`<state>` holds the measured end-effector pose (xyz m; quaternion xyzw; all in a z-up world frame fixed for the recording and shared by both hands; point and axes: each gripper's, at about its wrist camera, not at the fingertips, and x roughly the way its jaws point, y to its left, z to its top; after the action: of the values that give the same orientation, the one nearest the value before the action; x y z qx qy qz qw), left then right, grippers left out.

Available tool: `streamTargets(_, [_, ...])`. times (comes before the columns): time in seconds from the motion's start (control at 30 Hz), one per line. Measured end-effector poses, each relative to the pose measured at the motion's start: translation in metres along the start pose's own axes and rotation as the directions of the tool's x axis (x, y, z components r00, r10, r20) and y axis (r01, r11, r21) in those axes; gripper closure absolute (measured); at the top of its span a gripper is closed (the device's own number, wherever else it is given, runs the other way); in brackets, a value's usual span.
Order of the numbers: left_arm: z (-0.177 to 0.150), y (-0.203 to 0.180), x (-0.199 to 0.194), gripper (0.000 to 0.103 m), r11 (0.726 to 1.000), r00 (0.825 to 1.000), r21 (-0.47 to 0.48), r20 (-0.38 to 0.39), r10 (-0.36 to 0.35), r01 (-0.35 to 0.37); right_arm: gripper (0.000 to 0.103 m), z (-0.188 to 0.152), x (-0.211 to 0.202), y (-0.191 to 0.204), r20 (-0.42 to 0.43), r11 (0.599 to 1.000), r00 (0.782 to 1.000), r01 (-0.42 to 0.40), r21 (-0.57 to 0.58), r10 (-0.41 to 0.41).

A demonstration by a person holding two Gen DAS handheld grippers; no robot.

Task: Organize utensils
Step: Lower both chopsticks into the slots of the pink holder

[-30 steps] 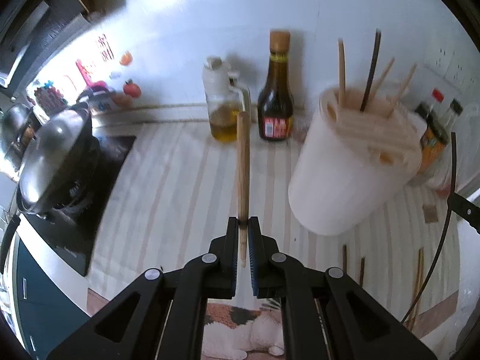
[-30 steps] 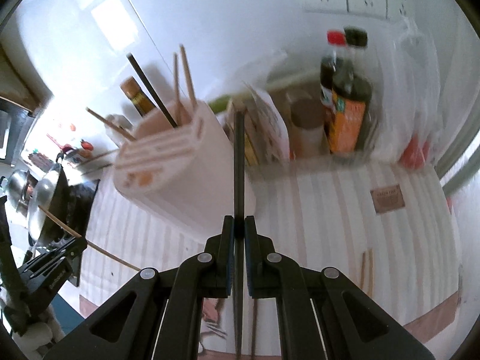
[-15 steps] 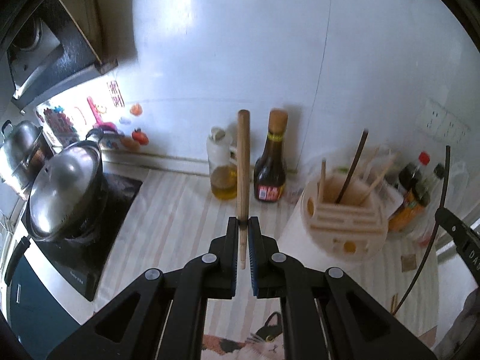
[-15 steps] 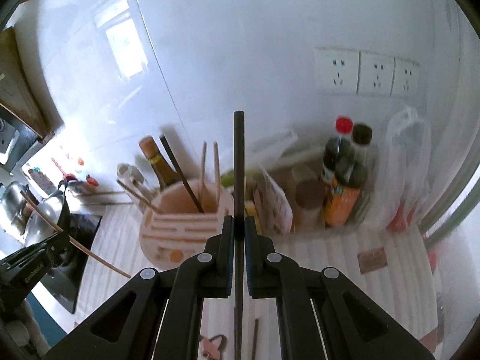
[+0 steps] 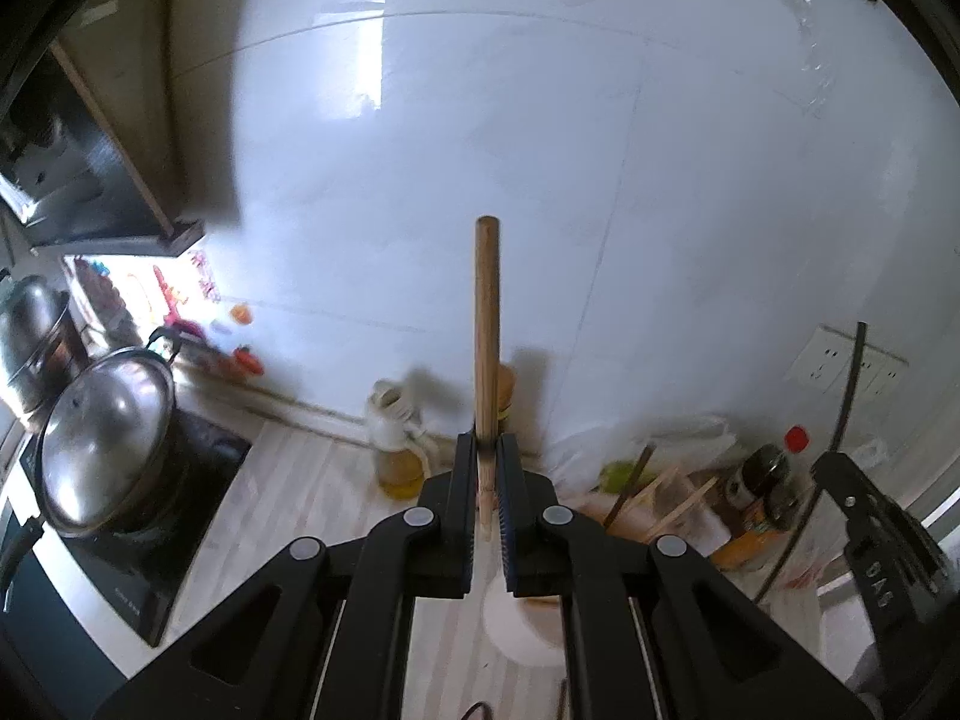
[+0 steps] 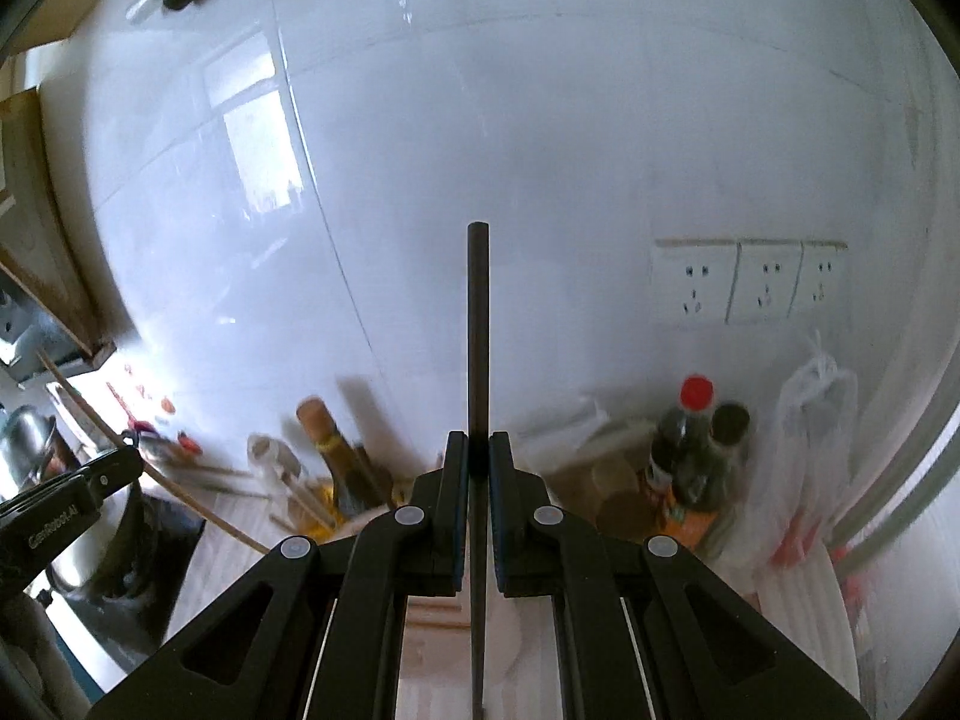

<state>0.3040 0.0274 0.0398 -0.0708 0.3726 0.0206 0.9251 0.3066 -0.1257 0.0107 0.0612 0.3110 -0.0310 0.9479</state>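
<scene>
L gripper (image 5: 487, 450) is clamping a wooden chopstick (image 5: 486, 324) w/ jaws nearly closed; R gripper (image 6: 478, 450) is pinching a black chopstick (image 6: 478, 330) likewise. Holder (image 5: 636, 501) is sitting below, mostly hidden. Risk: long sticks pivoting in grip, missing the slots.

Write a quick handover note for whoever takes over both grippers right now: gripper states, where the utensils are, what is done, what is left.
Left gripper: shut on a wooden chopstick, pointing up.
Right gripper: shut on a black chopstick, also upright.
Holder: on the counter below, partly hidden, several chopsticks already in it.
Done: both chopsticks picked up.
Left: put both into the holder. Any loose ones on the counter are mostly out of view.
</scene>
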Motion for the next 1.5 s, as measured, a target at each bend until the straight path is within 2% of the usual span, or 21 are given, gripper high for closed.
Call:
streamTargets(0.07, [0.008, -0.007, 0.004, 0.099, 1.0, 1.0, -0.005, -0.005, -0.03, 0.03, 0.096, 0.009, 0.005, 0.0, 0.014, 1.0, 1.0, 0.0, 0.008, 0.0])
streamTargets(0.33, [0.034, -0.026, 0.026, 0.099, 0.998, 0.998, -0.015, 0.0, -0.059, 0.059, 0.096, 0.026, 0.028, -0.009, 0.05, 0.998, 0.999, -0.014, 0.053, 0.011])
streamTargets(0.67, [0.056, -0.032, 0.068, 0.099, 0.987, 0.992, -0.111, -0.036, -0.118, 0.113, 0.096, 0.022, 0.064, -0.033, 0.069, 0.98, 0.995, -0.079, 0.181, 0.068])
streamTargets(1.03, [0.042, -0.035, 0.101, 0.099, 0.979, 0.982, -0.146, -0.1, -0.16, 0.144, 0.096, 0.013, 0.081, -0.037, 0.122, 0.968, 0.989, -0.114, 0.221, 0.089])
streamTargets(1.33, [0.036, -0.024, 0.092, 0.099, 0.97, 0.974, -0.166, -0.113, -0.197, 0.177, 0.096, 0.011, 0.083, -0.034, 0.129, 0.968, 0.987, -0.121, 0.218, 0.094])
streamTargets(1.5, [0.03, -0.02, 0.087, 0.099, 0.973, 0.974, -0.151, -0.115, -0.195, 0.177, 0.096, 0.008, 0.083, -0.037, 0.13, 0.968, 0.987, -0.12, 0.219, 0.093])
